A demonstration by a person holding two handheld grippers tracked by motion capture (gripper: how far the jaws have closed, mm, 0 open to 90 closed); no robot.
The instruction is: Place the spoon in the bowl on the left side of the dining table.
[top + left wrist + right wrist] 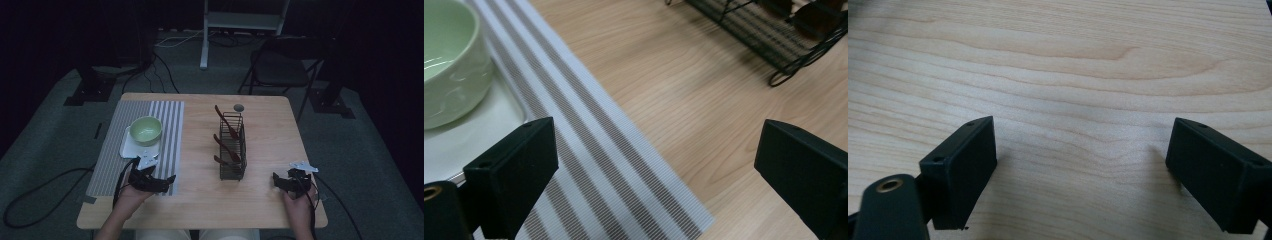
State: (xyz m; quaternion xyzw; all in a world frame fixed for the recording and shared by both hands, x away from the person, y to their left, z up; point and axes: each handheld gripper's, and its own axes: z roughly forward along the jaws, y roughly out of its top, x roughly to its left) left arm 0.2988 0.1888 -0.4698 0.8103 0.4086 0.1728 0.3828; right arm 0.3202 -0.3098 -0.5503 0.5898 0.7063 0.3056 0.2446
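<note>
1. The left tool is resting at the lower left of the high view, on the near edge of the striped mat; its jaws are standing wide apart with nothing between them.
2. The right tool is sitting at the lower right on the bare desk, jaws likewise spread and empty.
3. The wire rack of dark spoons is standing mid-frame, its long axis running up the picture, away from the person.
4. The green bowl is sitting on a white tray just above the left tool.
5. The rack is lying between both tools, up and inward from each; the bowl is nearer the left one, probably making that side the receiving one.
</note>
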